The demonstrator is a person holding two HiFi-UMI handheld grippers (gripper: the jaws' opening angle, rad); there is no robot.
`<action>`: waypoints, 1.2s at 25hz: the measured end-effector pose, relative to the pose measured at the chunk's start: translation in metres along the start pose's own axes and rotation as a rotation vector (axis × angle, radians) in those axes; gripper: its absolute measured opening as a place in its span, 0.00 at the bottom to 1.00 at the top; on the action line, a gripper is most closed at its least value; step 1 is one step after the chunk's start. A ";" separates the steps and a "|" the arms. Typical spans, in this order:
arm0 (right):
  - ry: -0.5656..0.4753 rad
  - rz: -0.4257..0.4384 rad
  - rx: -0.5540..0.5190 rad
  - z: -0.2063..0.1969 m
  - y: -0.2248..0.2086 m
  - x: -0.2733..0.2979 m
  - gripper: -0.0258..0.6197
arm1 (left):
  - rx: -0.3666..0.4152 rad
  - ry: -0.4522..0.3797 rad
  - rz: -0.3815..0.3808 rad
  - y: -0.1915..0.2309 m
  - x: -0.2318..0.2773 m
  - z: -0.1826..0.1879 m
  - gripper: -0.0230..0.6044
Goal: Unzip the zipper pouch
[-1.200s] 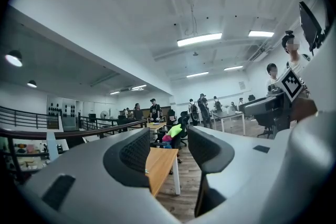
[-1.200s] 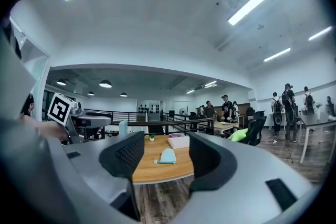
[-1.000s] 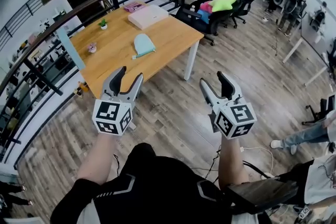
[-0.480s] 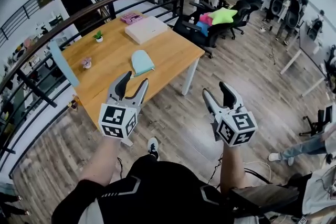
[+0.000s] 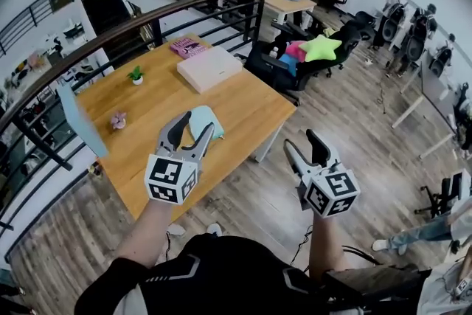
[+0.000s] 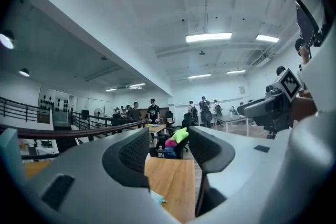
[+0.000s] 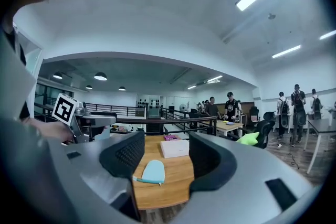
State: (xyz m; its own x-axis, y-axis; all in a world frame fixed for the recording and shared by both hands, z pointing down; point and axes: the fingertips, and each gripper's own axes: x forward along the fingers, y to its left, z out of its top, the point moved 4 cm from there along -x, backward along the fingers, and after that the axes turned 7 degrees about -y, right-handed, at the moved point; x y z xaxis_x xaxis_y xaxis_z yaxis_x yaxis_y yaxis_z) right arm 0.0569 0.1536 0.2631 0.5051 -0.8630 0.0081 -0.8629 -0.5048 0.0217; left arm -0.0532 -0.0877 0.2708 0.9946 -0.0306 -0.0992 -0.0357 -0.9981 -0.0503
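Observation:
A light blue zipper pouch (image 5: 204, 119) lies flat on the wooden table (image 5: 251, 103), near its front edge. My left gripper (image 5: 195, 125) is open and held in the air in front of the pouch, covering part of it in the head view. In the left gripper view only a corner of the pouch (image 6: 156, 200) shows low between the open left gripper (image 6: 168, 152) fingers. My right gripper (image 5: 301, 142) is open over the floor, right of the table. In the right gripper view the whole pouch (image 7: 153, 171) shows between the right gripper (image 7: 166, 159) fingers, some way ahead.
On the table stand a white box (image 5: 210, 68), a pink book (image 5: 188, 47), a small plant (image 5: 136, 74) and a small pink object (image 5: 117, 119). A blue board (image 5: 77, 122) leans at the table's left end. A railing (image 5: 147, 11) runs behind. Office chairs with a green star cushion (image 5: 324, 48) stand right.
The table and pouch have come closer and lower in the head view as the person walked up. Both grippers stay open and empty, the left one now overlapping the pouch.

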 end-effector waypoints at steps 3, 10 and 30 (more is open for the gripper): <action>0.010 0.013 0.004 -0.002 -0.001 0.036 0.46 | -0.010 0.009 0.000 0.027 0.018 -0.008 0.42; 0.027 0.029 0.010 -0.012 -0.004 0.103 0.46 | -0.029 0.028 0.020 0.080 0.043 -0.029 0.42; 0.007 0.467 0.049 -0.038 -0.043 0.288 0.45 | 0.031 0.106 0.367 0.131 0.098 -0.055 0.42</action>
State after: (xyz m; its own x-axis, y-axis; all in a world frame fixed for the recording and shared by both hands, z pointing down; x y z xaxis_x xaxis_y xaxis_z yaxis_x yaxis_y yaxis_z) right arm 0.2400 -0.0726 0.3025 0.0624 -0.9980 0.0127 -0.9975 -0.0628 -0.0336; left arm 0.0445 -0.2239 0.3088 0.9197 -0.3925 -0.0129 -0.3925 -0.9177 -0.0612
